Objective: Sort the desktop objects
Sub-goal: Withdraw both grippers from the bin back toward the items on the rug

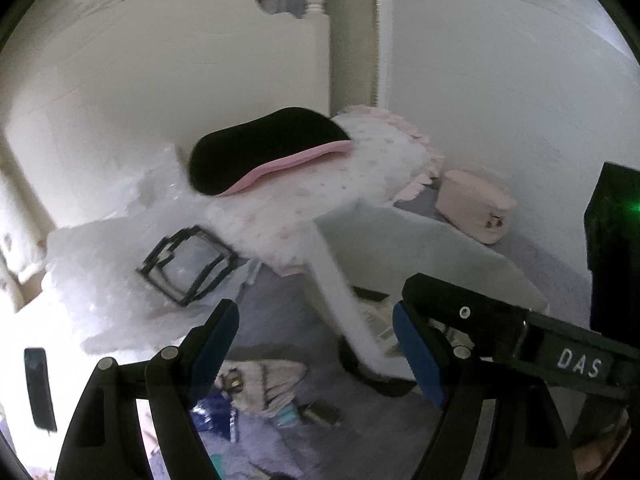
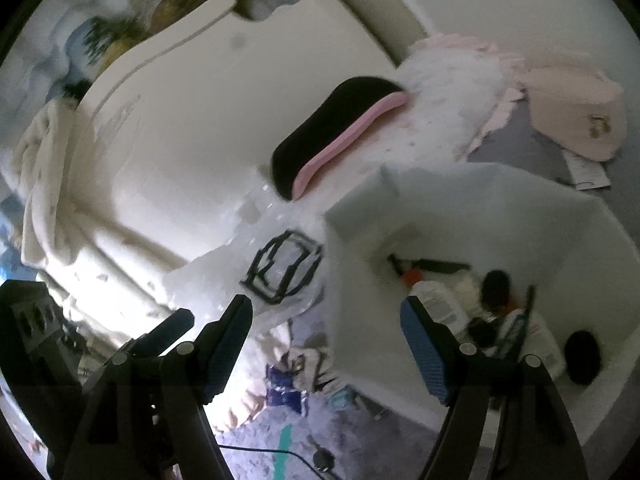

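Note:
My left gripper [image 1: 316, 340] is open and empty, held in the air above a cluttered floor. My right gripper [image 2: 326, 344] is open and empty too. It hovers beside a white box [image 2: 460, 208] that holds a white bottle with an orange cap [image 2: 430, 296], dark round lids [image 2: 582, 356] and other small items. The same box shows in the left wrist view [image 1: 420, 248]. The right gripper's black body crosses the left wrist view [image 1: 520, 332] at the right.
A black-and-pink pad [image 1: 264, 152] lies on white frilly fabric [image 1: 360, 160]. A clear plastic bag with a black print [image 2: 284, 266] lies below it. A beige pouch [image 2: 576, 116] sits on the grey floor. Blue packets and cloth [image 1: 240, 396] lie under the grippers.

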`<state>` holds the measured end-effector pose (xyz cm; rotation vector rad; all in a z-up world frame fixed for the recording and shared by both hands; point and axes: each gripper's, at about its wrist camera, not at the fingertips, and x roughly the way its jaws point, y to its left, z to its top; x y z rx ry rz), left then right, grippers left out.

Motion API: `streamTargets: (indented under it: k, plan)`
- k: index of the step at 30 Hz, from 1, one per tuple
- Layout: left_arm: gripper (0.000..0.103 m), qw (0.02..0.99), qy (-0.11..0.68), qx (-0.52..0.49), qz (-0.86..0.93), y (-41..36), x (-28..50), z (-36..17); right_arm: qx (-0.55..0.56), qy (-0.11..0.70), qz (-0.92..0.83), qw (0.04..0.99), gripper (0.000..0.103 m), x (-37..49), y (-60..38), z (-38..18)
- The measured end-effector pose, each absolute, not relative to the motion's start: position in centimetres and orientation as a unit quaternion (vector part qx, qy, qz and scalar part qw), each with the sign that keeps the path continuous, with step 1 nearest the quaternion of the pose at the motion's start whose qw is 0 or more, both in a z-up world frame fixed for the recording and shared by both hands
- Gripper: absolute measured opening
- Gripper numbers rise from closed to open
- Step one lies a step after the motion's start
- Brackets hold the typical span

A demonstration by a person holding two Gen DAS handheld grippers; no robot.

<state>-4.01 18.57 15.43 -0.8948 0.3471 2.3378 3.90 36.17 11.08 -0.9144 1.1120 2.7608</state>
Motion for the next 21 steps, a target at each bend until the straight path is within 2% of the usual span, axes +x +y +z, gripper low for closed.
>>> streamTargets:
  k: [12, 18, 21]
  plan:
    - [0.077, 0.259, 0.064, -0.334, 0.904, 8.4, -2.9, 12.9, -0.336, 0.239, 0.909, -0.056, 0.076, 2.0, 27.4, 11.2]
    - [0.077, 0.208, 0.018, -0.353, 0.912, 2.6, -1.3, 7.7, -0.360, 0.256, 0.889, -0.119, 0.076, 1.9, 23.2, 6.5]
    - [0.077, 0.203, -0.009, -0.384, 0.900, 0.3, -1.4, 4.7, -0.392, 0.194, 0.888, -0.139, 0.076, 0.7, 20.3, 5.3]
